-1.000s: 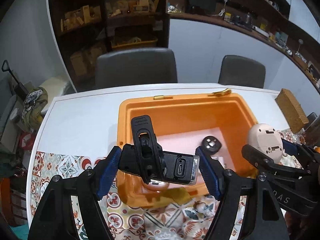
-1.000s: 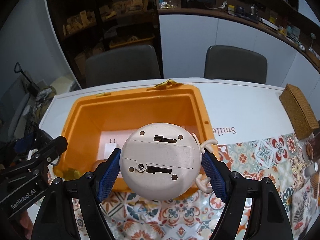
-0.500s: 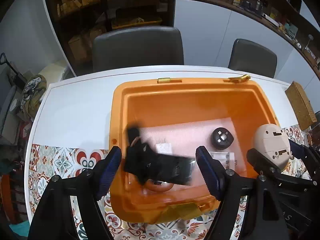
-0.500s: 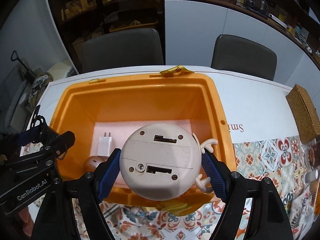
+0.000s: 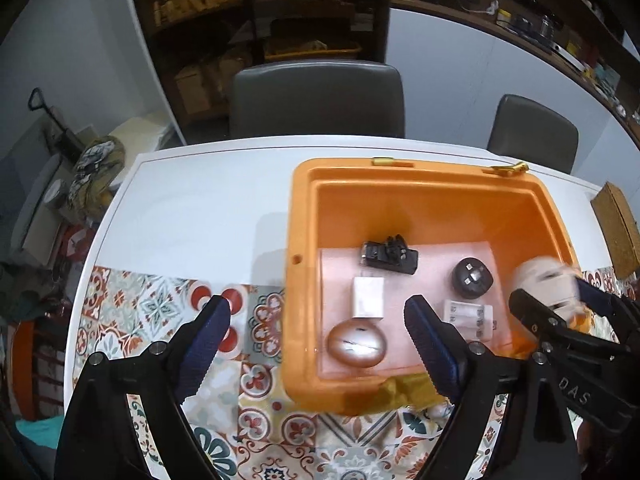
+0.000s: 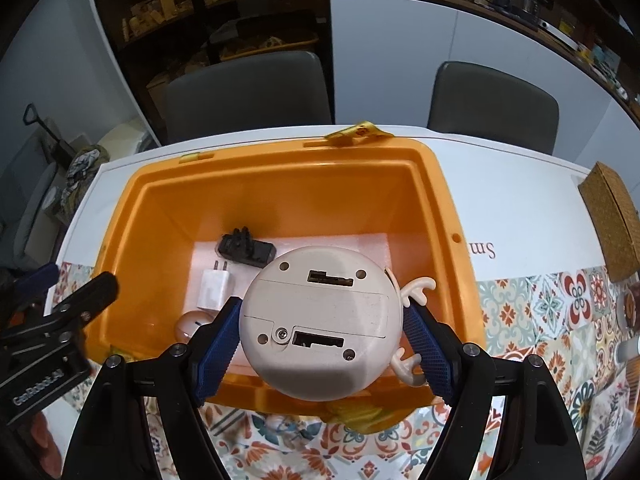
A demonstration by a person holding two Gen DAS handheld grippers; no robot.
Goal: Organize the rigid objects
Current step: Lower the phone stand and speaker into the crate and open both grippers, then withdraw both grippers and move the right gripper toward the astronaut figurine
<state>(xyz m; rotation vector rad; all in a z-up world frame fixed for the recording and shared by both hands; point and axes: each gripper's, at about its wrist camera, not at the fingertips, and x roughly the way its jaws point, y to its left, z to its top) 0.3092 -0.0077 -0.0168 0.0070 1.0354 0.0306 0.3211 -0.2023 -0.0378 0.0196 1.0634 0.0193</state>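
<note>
The left hand-held gripper is spread apart and empty, over the near-left rim of the orange bin on the counter. The right hand-held gripper is clamped on a round cream device above the bin's near edge. Inside the bin lie a black clip, white charger, black round adapter and pink oval object.
</note>
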